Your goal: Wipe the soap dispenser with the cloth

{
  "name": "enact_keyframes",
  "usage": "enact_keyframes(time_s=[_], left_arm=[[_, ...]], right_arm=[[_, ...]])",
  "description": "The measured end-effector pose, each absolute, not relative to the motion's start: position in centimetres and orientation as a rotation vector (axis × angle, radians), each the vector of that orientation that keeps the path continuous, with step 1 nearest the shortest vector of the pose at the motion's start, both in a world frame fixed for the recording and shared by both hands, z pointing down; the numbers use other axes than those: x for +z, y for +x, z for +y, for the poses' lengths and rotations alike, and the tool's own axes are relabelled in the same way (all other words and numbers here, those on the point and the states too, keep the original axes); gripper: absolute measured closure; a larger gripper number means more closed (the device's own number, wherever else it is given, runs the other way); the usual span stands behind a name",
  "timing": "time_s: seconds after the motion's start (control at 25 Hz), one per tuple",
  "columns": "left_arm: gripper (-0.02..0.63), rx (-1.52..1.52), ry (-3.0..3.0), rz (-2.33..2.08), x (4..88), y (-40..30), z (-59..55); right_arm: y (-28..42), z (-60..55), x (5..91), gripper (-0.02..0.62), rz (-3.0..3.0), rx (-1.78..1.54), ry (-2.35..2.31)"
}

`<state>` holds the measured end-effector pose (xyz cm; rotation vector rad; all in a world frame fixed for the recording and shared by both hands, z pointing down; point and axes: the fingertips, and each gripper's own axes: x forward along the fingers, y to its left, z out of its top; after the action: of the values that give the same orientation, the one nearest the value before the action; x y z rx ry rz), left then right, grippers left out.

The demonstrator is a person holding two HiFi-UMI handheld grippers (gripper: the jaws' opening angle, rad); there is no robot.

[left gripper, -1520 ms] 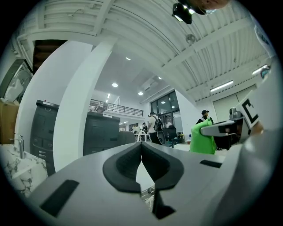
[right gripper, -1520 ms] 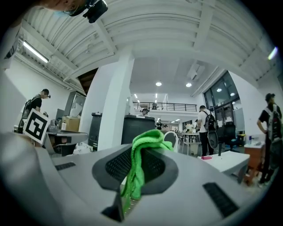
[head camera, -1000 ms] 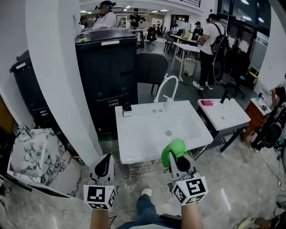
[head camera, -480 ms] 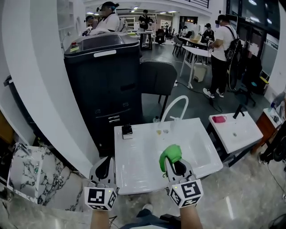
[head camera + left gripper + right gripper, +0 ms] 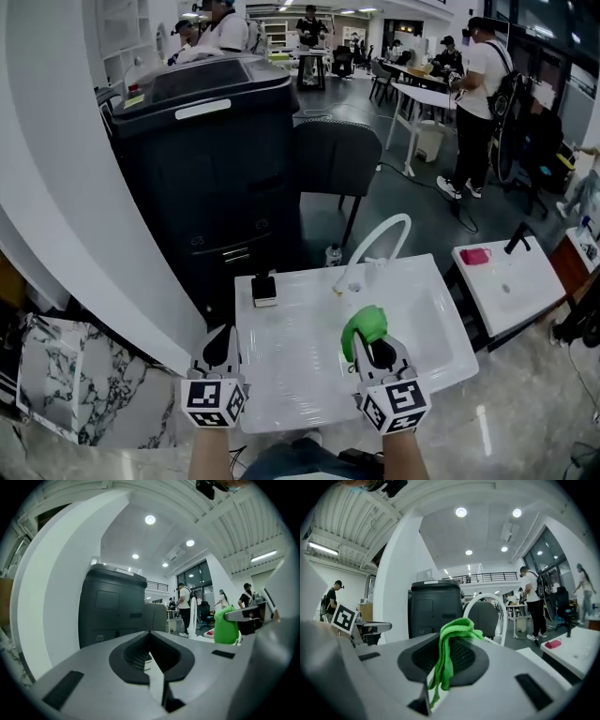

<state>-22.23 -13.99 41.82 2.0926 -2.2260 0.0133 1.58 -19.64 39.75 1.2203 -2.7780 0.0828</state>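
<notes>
Curved white wall (image 5: 75, 187) left of the left hand-held gripper (image 5: 218, 336). Tall black cabinet (image 5: 206, 169) straight ahead of it, dark grey chair (image 5: 337, 159) ahead of the right hand-held gripper (image 5: 367, 339). Second white surface (image 5: 511, 281) off right. Marbled grey floor (image 5: 525, 412). Round ceiling lights (image 5: 461, 512), tall windows (image 5: 541, 557) far right.

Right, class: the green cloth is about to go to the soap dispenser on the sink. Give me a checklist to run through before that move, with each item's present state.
1. Green cloth clamped in the right gripper: ok, jaws closed on it.
2. Left gripper free to help: ok, jaws together, nothing between them.
3. Small dark soap dispenser in sight: ok, at the back left corner of the white rectangular sink.
4. Cloth touching the dispenser: not ok, they are apart.
5. White arched tap out of the way: looks ok, it stands right of the dispenser.
6. Dispenser fixed down or loose: cannot tell.
</notes>
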Motion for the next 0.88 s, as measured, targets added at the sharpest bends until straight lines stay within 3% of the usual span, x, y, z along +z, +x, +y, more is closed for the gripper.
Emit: enact_keyframes(time_s=[0.28,0.36,0.44,0.88], left_arm=[[0.577,0.091,2.184,-2.148,44.6,-23.3,-18.5],[0.435,0.126,2.257,-2.063,45.5,-22.9,-20.2],[0.377,0.147,2.289,-1.995,46.5,-23.0,-22.0],[0.411,0.215,2.328,-1.858,52.3,-24.6,-29.7]], right_arm=[[1.2,-21.3,42.1,0.545,-2.704,0.129,1.263],[1.1,-21.6,42.7,0.545,-2.679,0.141,1.286],[1.0,-21.8,43.4,0.545,-2.649,0.164,1.305],[0.0,-22.1,48.1,0.546,-2.498,0.261,1.311]])
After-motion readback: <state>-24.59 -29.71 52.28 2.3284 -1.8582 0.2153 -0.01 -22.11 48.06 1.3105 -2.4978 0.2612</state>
